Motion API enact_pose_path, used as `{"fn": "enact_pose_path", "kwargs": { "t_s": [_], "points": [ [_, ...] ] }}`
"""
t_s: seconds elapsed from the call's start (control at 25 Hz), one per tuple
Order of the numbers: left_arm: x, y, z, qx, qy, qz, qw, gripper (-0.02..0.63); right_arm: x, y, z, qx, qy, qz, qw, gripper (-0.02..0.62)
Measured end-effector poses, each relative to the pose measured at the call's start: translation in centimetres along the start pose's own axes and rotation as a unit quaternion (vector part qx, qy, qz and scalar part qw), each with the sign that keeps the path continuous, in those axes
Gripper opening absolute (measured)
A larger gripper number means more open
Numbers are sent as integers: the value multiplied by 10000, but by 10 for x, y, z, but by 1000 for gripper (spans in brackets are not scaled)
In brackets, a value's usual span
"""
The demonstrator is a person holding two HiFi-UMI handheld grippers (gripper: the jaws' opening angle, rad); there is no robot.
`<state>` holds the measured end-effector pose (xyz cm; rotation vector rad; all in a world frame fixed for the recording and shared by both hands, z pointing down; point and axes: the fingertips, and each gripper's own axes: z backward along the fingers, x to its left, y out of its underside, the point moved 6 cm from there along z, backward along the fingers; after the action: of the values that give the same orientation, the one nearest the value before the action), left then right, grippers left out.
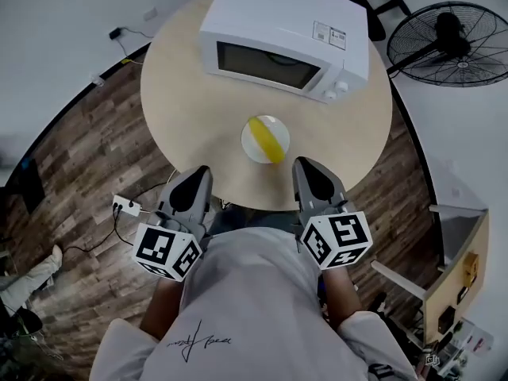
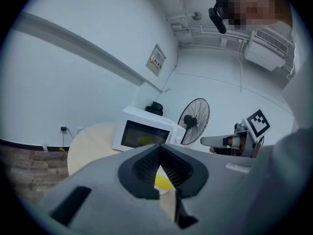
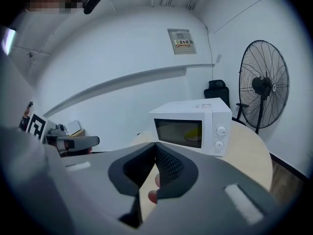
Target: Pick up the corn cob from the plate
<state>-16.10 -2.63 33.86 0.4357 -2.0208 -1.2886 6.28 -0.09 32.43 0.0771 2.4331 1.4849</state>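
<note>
Head view, nearest first: the person's white shirt (image 1: 254,316) fills the bottom of the frame. Just above it the two grippers point up the frame toward the table. The left gripper (image 1: 201,173) has its tip over the table's near edge at lower centre-left, and the right gripper (image 1: 304,165) does likewise at lower centre-right. Neither touches the plate or the cob.

In the left gripper view the two dark pads meet at their tips with nothing caught between them, so that claw is closed and empty. The right gripper view also shows pads together, gripping nothing. A small pinkish shape shows through the gap below them, and I cannot identify it.

Beyond the tips, near the middle of the round table (image 1: 182,94), sits the white plate (image 1: 251,133). The yellow corn cob (image 1: 267,140) lies across it, between the two grippers and apart from both. Farther up stands the white microwave (image 1: 278,22), and off the table at upper right is a floor fan (image 1: 448,42).

I judge this to be the approach, with the cob not yet reached. The next move, as I read it, calls for one claw to spread wide enough to straddle the cob. It would then come down over the cob's middle, across its length, and close firmly, since a rounded cob could roll on the smooth plate.
</note>
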Motion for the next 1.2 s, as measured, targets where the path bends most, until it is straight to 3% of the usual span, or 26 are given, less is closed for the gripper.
{"fn": "enact_pose_path", "kwargs": {
  "t_s": [0.64, 1.2],
  "points": [
    [13, 9, 0, 24, 55, 83, 9999, -9, 4, -5, -23, 43, -81, 131, 9999, 17],
    [12, 5, -1, -155, -239, 123, 9995, -9, -15, 14, -53, 502, -392, 105, 9979, 58]
  ]
}}
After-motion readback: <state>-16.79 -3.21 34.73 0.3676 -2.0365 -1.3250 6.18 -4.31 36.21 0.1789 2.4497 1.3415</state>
